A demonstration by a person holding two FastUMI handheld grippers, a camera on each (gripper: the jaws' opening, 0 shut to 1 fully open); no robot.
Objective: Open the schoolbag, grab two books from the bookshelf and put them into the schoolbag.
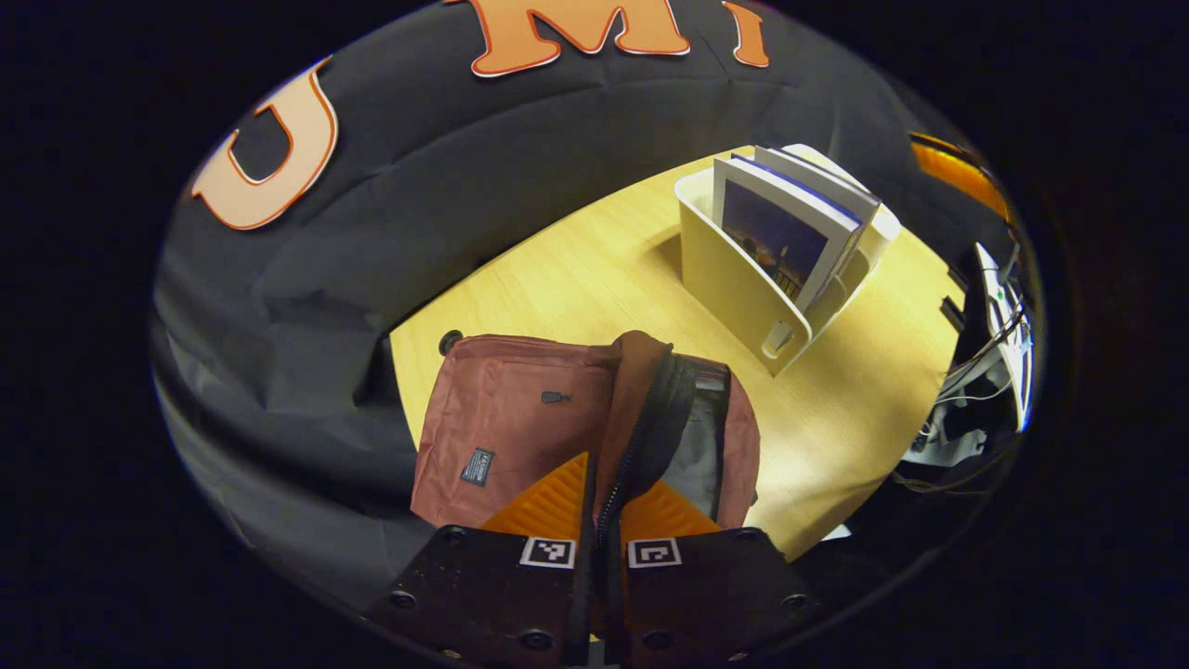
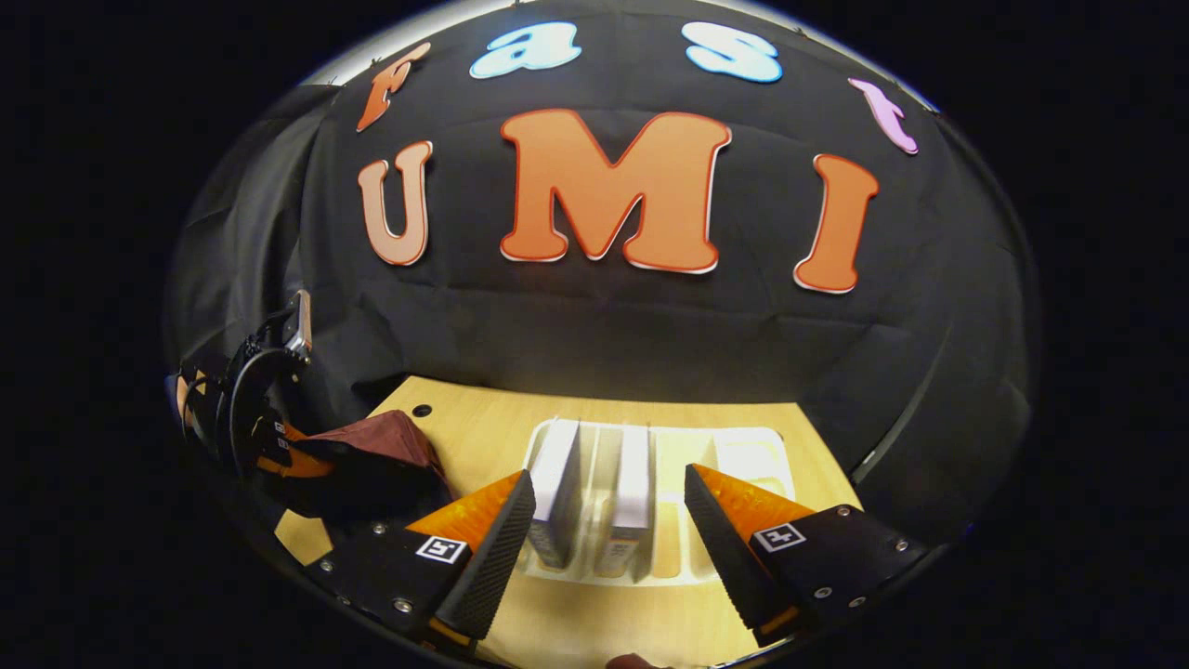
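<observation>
The left gripper [image 1: 599, 520] is clenched on the zip edge of the bag [image 1: 520, 423], both fingers pressing the dark zip strip and holding the flap up so the mouth gapes. The bag is soft reddish cloth, floppy, lying on the smooth pale wood table [image 1: 594, 269]. The right gripper [image 2: 604, 530] has its jaws wide apart with nothing in them, and it hangs just above the shelf [image 2: 743, 455], a cream plastic rack with thin walls and slots. Two books [image 2: 594, 492] stand upright in the slots, thin and stiff with white page edges up. I think the step now is to grab the first book. To do it well, the right gripper should come straight down over one book only, pinch near the middle of its top edge, and lift it straight up so it does not drag the rack. The left one should keep the bag mouth open wide, since the cloth would flop shut if let go
</observation>
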